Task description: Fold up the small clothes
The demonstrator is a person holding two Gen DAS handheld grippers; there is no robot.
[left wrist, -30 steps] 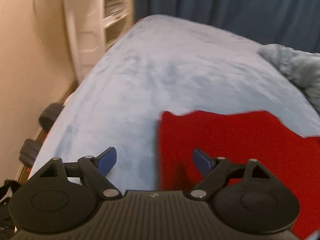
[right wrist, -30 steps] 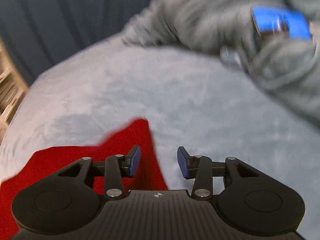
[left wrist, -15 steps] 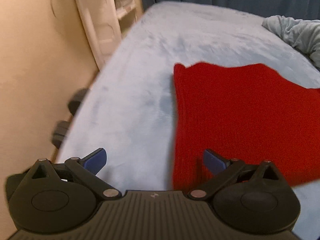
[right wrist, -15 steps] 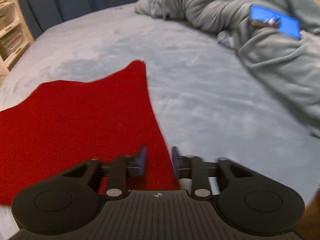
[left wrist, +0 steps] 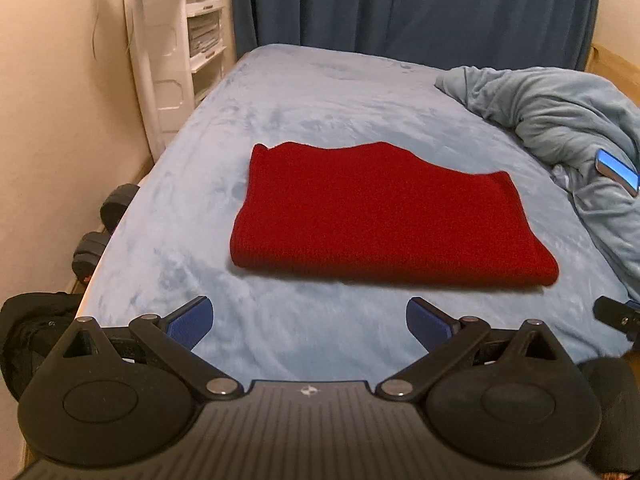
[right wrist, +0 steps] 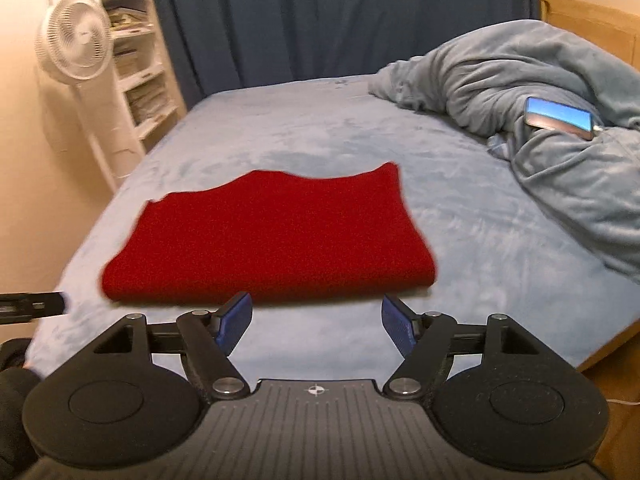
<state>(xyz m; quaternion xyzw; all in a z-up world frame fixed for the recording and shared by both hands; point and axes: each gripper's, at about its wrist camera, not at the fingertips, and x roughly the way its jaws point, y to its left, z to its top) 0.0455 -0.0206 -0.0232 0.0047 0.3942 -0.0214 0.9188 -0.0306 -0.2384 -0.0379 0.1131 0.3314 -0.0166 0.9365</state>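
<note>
Two grippers face a red knit garment [left wrist: 384,216] that lies folded into a flat rectangle on the pale blue bed [left wrist: 320,100], its thick folded edge toward the cameras and its wavy far edge toward the dark blue curtain [left wrist: 400,0]. The left gripper [left wrist: 310,322] has its blue-padded fingers [left wrist: 188,320] spread wide and holds nothing; it sits short of the garment's near edge, with bare bedcover between. The right gripper [right wrist: 316,324] also has its fingers [right wrist: 236,320] spread apart and empty, their tips just short of the folded edge of the garment [right wrist: 272,236]. A crumpled grey-blue blanket [right wrist: 540,120] lies at the right side of the bed, and a phone [right wrist: 558,117] with a lit screen rests on it. A white fan [right wrist: 74,48] and white shelves [right wrist: 136,60] stand by the left wall.
</note>
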